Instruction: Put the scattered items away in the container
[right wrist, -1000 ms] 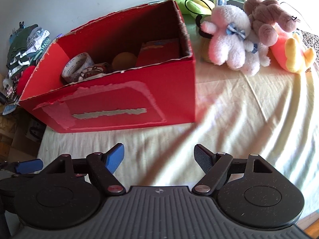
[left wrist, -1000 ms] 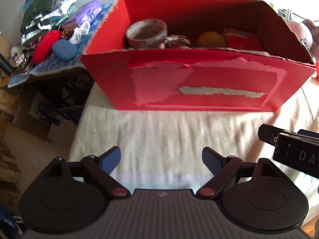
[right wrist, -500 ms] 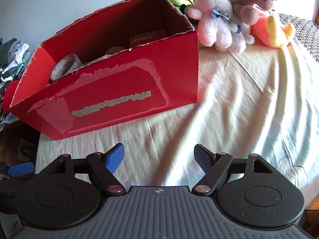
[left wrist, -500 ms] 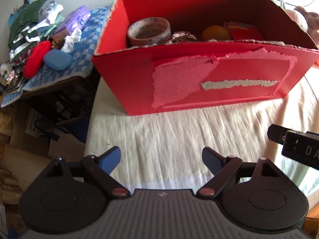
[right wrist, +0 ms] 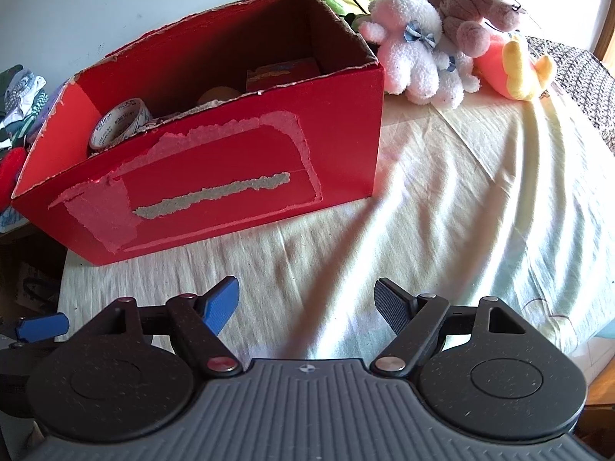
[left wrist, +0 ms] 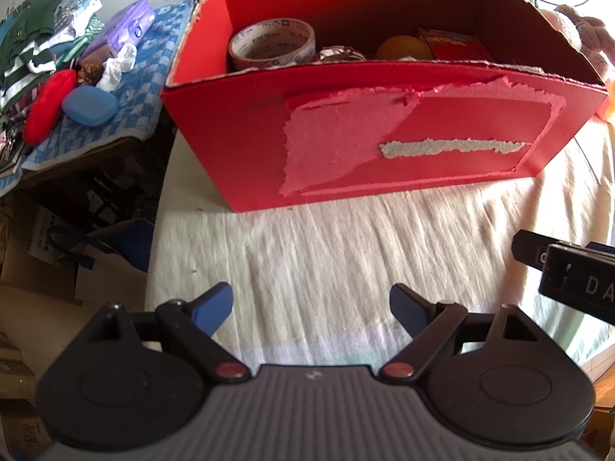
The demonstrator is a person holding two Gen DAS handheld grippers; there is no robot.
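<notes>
The red box [left wrist: 384, 134] sits open-topped on the cream cloth [left wrist: 346, 253], its long axis running left to right across both grippers' views, torn front face toward them. Inside lie a tape roll [left wrist: 272, 43], an orange ball [left wrist: 401, 47] and a red packet [left wrist: 455, 43]; something striped between them is mostly hidden by the front wall. The left gripper [left wrist: 311, 309] and right gripper [right wrist: 305, 303] hang spread and empty above the cloth. Plush toys [right wrist: 415, 57] crowd beside the box's right end; a cluttered side table [left wrist: 127, 88] stands left.

Both tongs, left [left wrist: 310, 309] & right [right wrist: 306, 303]: black speckled plastic, ribbed grey centre, round disc housings w/ triangular cutouts, blue finger pads [right wrist: 220, 304], red/silver pivot screws, white lettering on the right's side.
</notes>
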